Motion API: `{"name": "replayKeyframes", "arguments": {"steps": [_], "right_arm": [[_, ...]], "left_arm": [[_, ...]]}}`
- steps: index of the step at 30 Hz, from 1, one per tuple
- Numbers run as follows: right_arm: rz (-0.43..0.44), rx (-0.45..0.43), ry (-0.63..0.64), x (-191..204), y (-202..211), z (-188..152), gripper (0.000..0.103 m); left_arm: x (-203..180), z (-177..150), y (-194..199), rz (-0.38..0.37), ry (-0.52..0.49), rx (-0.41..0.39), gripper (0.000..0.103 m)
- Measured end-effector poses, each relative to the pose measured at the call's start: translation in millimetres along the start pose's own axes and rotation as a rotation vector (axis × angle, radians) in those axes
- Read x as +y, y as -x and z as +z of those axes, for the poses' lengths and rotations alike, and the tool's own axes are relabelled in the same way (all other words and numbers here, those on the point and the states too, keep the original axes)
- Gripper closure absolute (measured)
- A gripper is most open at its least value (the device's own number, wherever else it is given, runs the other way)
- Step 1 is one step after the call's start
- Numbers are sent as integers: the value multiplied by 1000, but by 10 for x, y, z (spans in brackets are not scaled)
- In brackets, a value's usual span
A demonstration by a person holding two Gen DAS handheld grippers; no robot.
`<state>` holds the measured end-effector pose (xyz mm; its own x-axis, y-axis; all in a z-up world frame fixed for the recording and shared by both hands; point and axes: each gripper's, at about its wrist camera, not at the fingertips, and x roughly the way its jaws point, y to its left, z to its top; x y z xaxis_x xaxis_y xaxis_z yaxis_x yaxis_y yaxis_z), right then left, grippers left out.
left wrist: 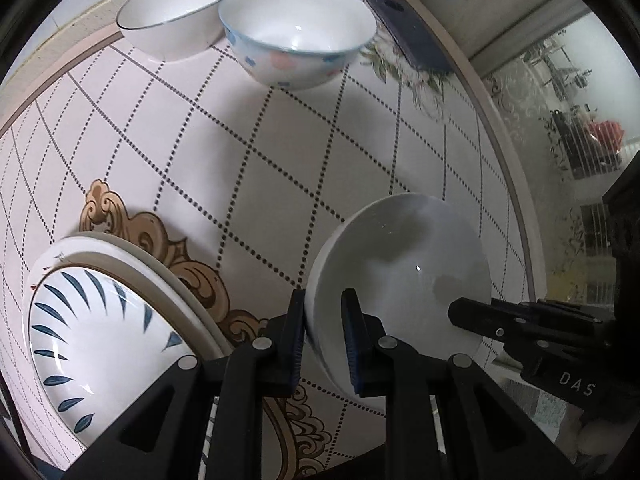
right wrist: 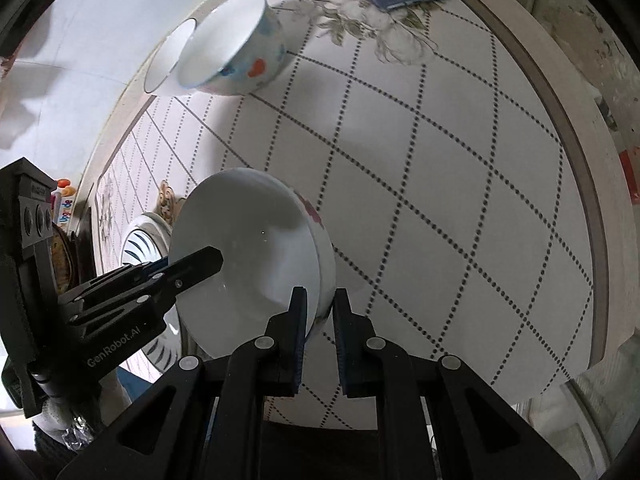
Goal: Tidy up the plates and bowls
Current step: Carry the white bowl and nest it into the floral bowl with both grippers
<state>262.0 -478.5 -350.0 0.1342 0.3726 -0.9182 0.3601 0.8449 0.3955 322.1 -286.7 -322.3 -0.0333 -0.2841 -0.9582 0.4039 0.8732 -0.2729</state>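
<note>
1. Looking down both wrist cameras, I see a round table (left wrist: 248,184) covered in a pale cloth with dotted diamond lines, gold scrollwork and a faded flower print; a dark blue phone (left wrist: 408,30) lies at its far right edge.
2. Right of the table there is a patterned glass door (left wrist: 560,128) with daylight behind it.
3. Two bowls stand at the far side: a plain white bowl (left wrist: 176,12) with a thin dark rim, and just beside it a flowered bowl (left wrist: 296,36) with blue and pink blotches.
4. At near left sits a plate with blue leaf strokes (left wrist: 92,332), stacked on a cream plate.
5. My left gripper (left wrist: 324,344) and right gripper (right wrist: 320,336) both clamp the rim of one white bowl (left wrist: 400,264), from opposite sides, tilted, near right of centre over the cloth.
</note>
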Motion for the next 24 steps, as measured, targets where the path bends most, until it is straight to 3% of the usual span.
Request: {"name": "replayKeyframes", "arguments": {"steps": [11,15,16,18,19,20,24], "right_arm": [[-10,36,-14,-90,-10,27,88],[-6,12,-22,-93,270,176,88],[5,-13,-18,-79,395,244,84],[28,-54,-7,-19,613,447,67],[40,-72,-5,6,673,543,52],[56,-95,0,37,730,660,45],[92,-151,29,213,715,1197,45]], "left_arm": [[45,101,66,5,0,6,87],[250,357,534,-22,64,-94,84],[319,466,643,-34,86,-126,75],[453,711,779,-39,122,-188,62],[505,799,798,-33,134,-203,57],[582,953,801,-28,160,-222,57],[766,1388,586,-83,227,-188,57]]}}
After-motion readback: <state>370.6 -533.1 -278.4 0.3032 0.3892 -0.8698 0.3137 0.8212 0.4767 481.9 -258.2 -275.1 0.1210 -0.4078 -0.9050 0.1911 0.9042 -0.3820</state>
